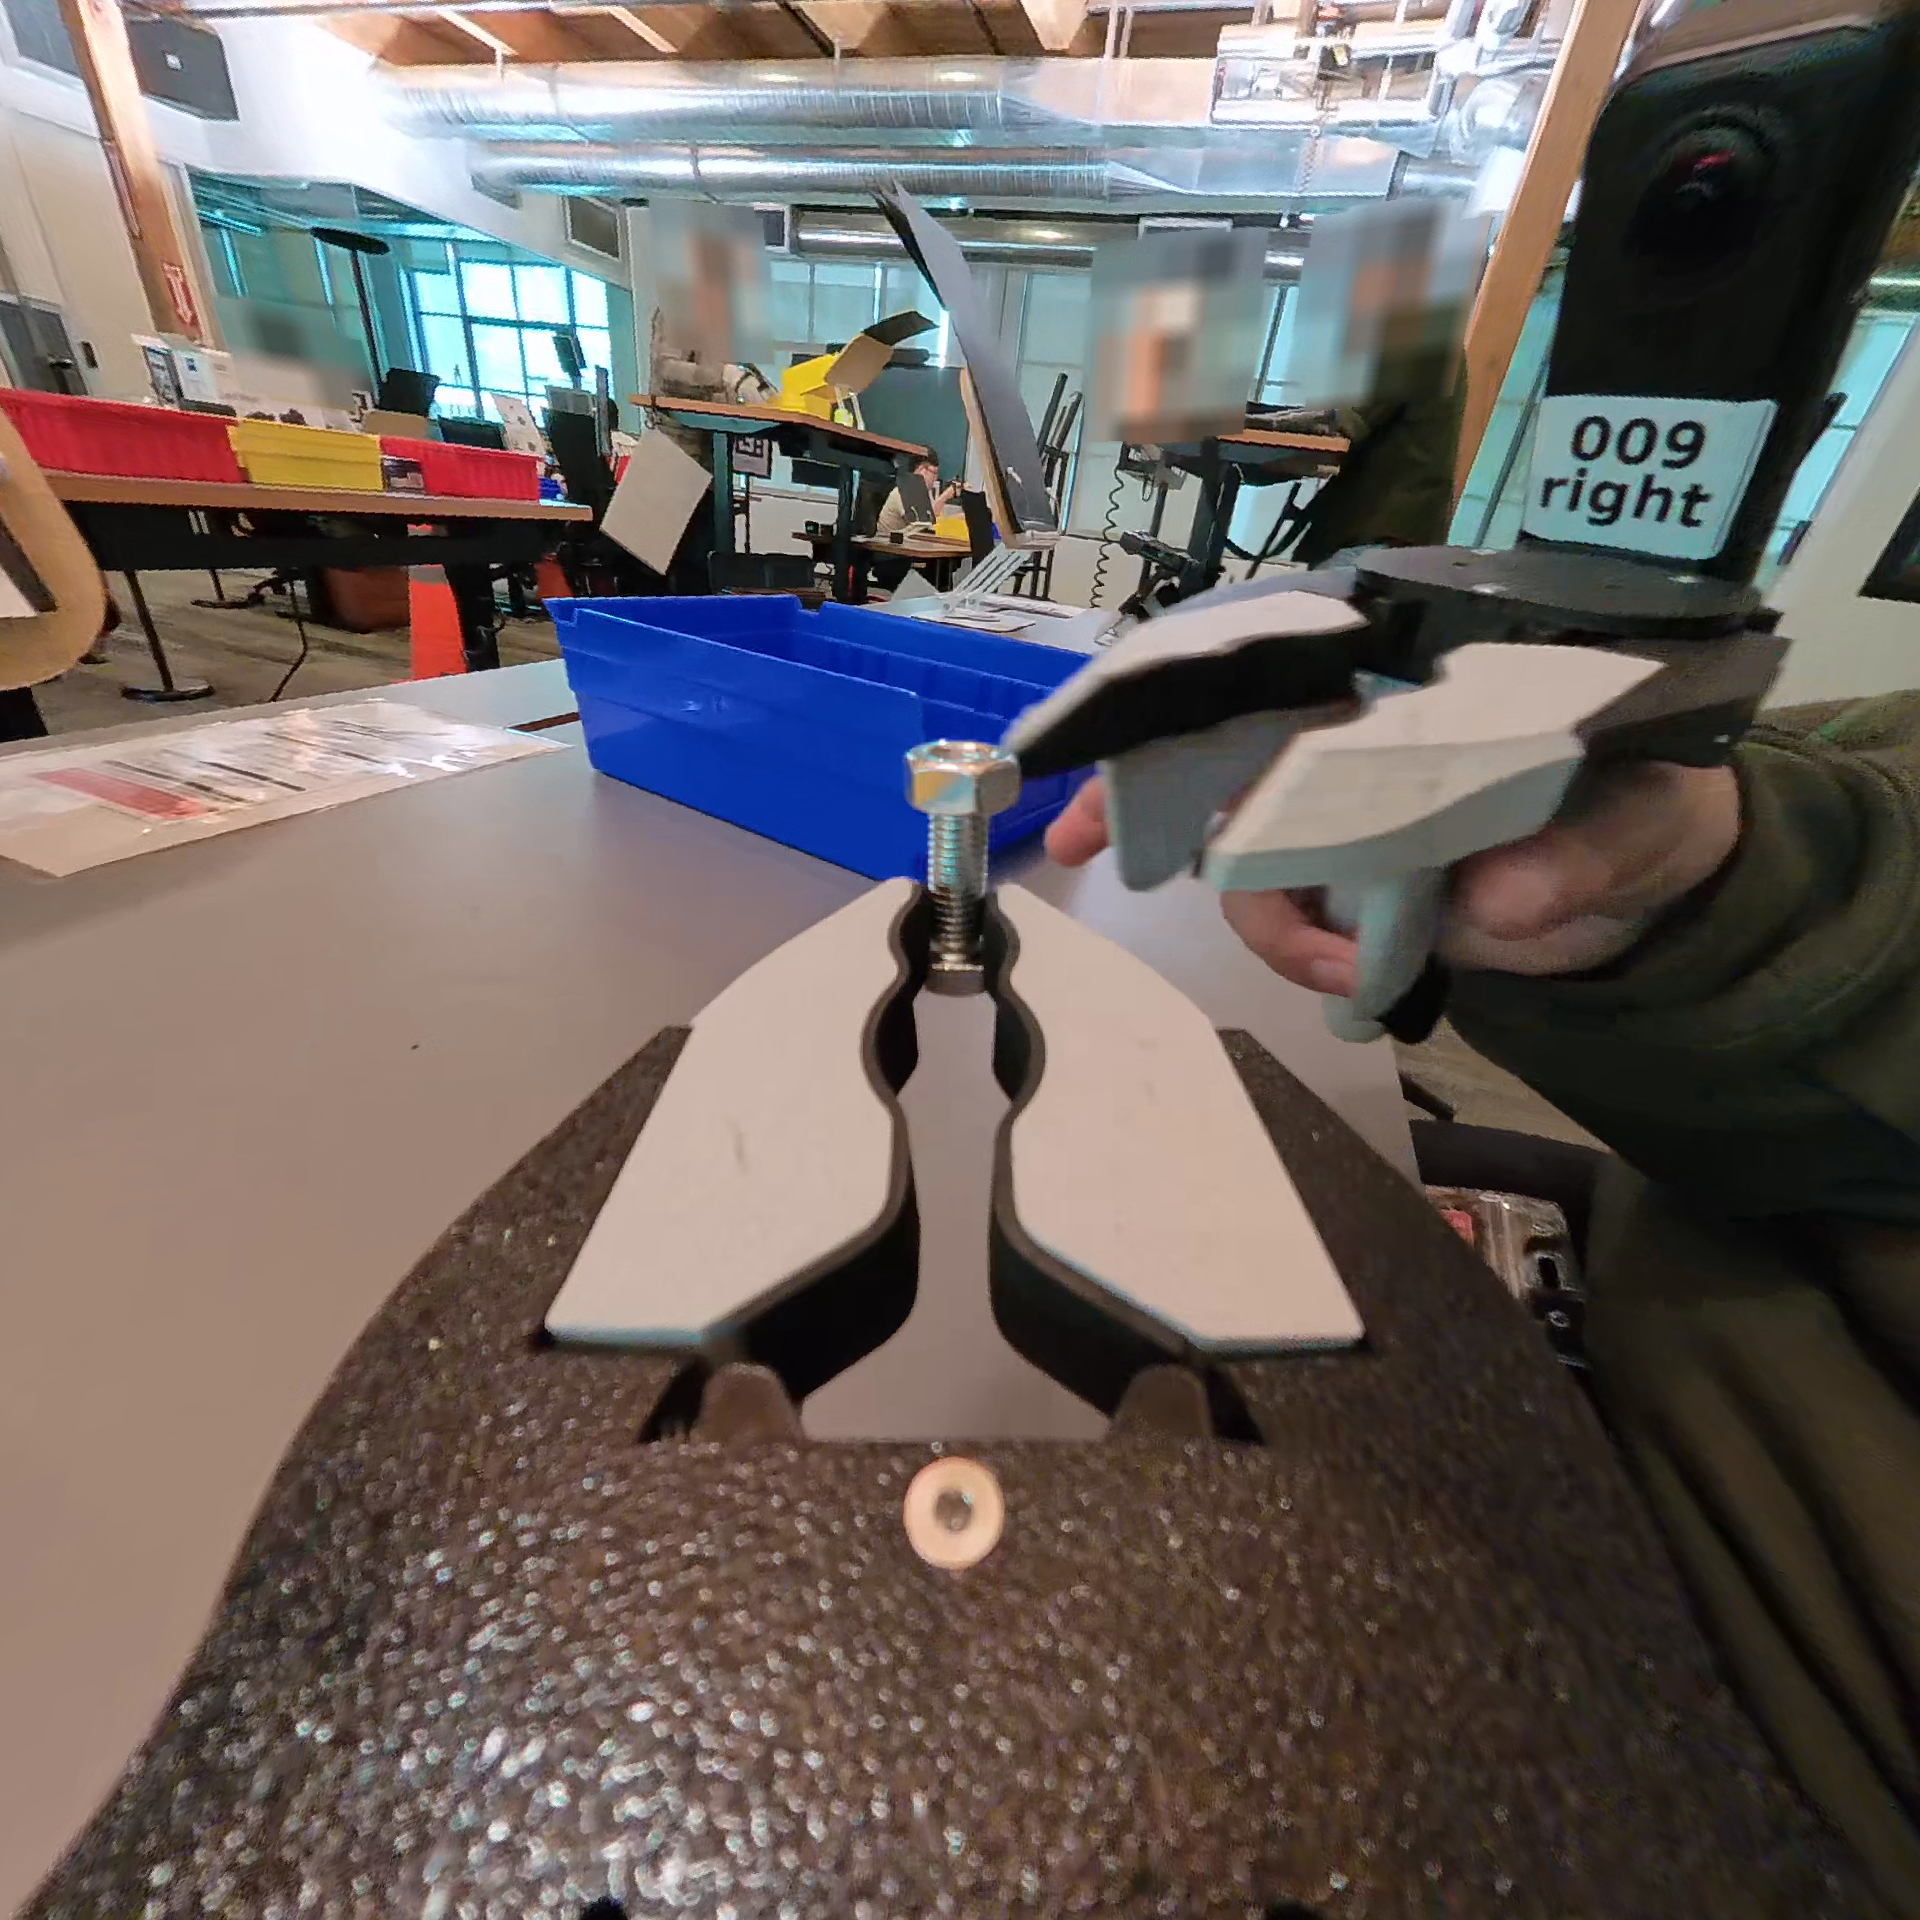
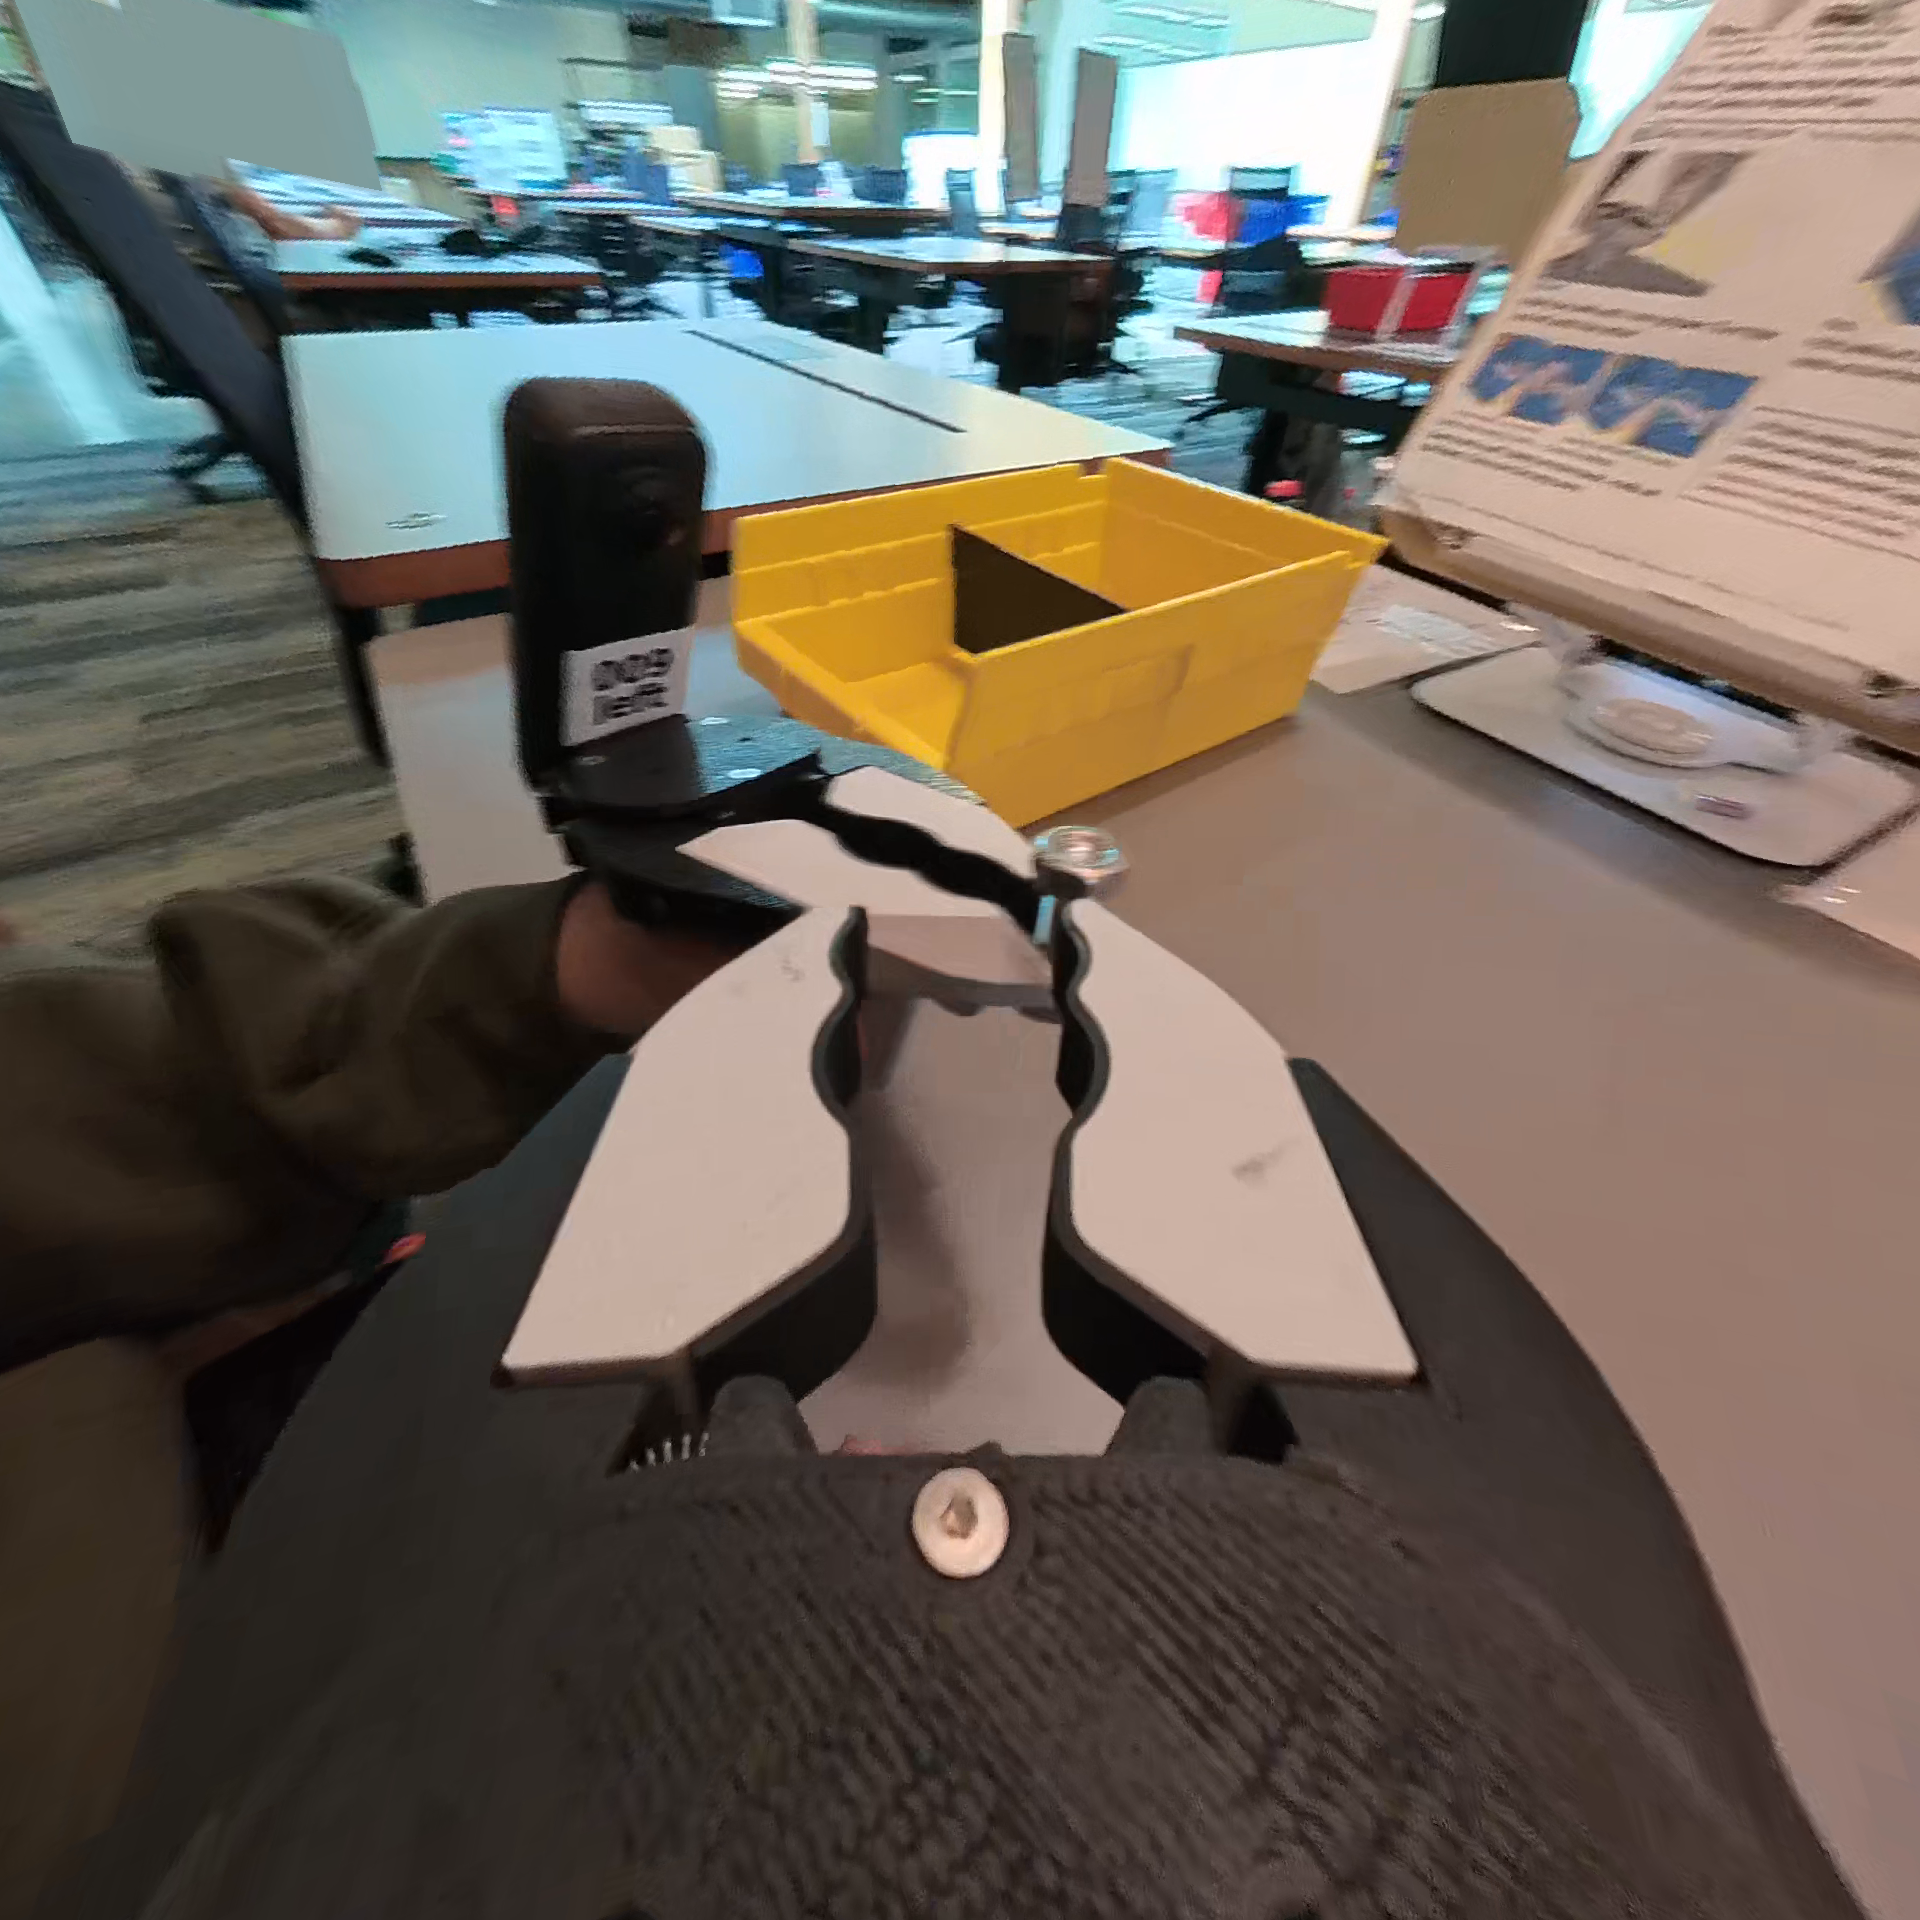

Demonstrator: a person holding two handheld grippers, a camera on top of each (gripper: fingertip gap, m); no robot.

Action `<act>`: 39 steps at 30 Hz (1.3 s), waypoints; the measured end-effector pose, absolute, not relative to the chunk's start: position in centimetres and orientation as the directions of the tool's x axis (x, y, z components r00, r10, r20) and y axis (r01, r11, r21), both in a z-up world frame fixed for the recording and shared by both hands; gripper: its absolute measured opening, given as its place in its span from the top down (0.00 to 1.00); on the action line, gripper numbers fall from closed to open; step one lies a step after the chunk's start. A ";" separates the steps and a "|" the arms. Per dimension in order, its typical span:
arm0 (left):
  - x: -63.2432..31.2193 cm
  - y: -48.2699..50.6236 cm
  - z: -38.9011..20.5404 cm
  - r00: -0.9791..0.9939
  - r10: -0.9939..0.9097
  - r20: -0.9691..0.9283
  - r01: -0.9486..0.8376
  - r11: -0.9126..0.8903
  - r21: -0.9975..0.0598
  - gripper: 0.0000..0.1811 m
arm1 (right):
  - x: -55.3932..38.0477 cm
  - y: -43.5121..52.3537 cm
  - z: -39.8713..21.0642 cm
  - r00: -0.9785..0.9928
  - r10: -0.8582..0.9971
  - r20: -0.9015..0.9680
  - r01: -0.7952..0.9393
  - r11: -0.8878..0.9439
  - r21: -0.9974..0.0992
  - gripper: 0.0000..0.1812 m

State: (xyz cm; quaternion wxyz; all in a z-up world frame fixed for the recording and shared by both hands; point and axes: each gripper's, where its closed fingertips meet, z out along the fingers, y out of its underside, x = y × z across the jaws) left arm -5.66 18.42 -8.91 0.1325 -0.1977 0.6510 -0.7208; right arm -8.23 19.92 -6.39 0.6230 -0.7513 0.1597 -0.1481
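Observation:
My left gripper [image 1: 956, 914] is shut on the threaded shaft of a silver bolt [image 1: 956, 883], which stands upright above the grey table [image 1: 416, 987]. A silver hex nut [image 1: 961, 779] sits at the bolt's top end. My right gripper [image 1: 1122, 810] comes in from the right, open, with its upper fingertip [image 1: 1029, 750] touching the side of the nut. In the right wrist view my right gripper [image 2: 961, 925] is open and empty. There the nut [image 2: 1081, 854] sits just above its right fingertip [image 2: 1075, 935], and the left gripper [image 2: 1039, 894] reaches in from the left.
A blue bin [image 1: 790, 707] stands on the table behind the bolt. A yellow bin [image 2: 1091, 665] with a black divider stands beyond the grippers. A printed board on a white stand [image 2: 1683, 364] is at the right. A laminated sheet [image 1: 239, 758] lies at the left. My two grippers' fingertips are within a few centimetres of each other.

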 end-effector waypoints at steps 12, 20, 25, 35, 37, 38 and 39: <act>-5.3 18.7 -9.0 -0.875 -0.465 0.134 -0.083 -0.128 -0.988 0.95 | -8.8 20.5 -6.0 0.924 -0.374 -0.076 -0.111 -0.073 -0.991 0.89; -6.6 17.4 -9.1 -0.915 -0.390 0.098 -0.066 -0.094 -0.993 0.95 | -6.5 19.3 -6.1 0.858 -0.505 -0.094 -0.120 -0.019 -0.993 0.79; -5.4 18.1 -9.3 -0.873 -0.473 0.115 -0.083 -0.088 -0.993 0.95 | -7.2 19.8 -6.4 0.881 -0.463 -0.093 -0.133 -0.053 -0.990 0.82; -6.2 17.4 -9.3 -0.899 -0.428 0.096 -0.070 -0.076 -0.995 0.95 | -5.9 19.0 -6.8 0.837 -0.545 -0.047 -0.110 -0.084 -0.990 0.75; -6.1 17.3 -9.4 -0.898 -0.429 0.097 -0.074 -0.070 -0.995 0.95 | -6.4 19.5 -6.9 0.859 -0.509 -0.058 -0.118 -0.087 -0.989 0.77; -5.9 17.5 -9.4 -0.891 -0.443 0.100 -0.075 -0.072 -0.995 0.95 | -6.8 19.9 -6.9 0.875 -0.481 -0.058 -0.116 -0.092 -0.989 0.79; -5.8 17.6 -9.4 -0.887 -0.451 0.101 -0.074 -0.077 -0.994 0.95 | -7.1 20.0 -6.9 0.880 -0.471 -0.059 -0.116 -0.093 -0.989 0.78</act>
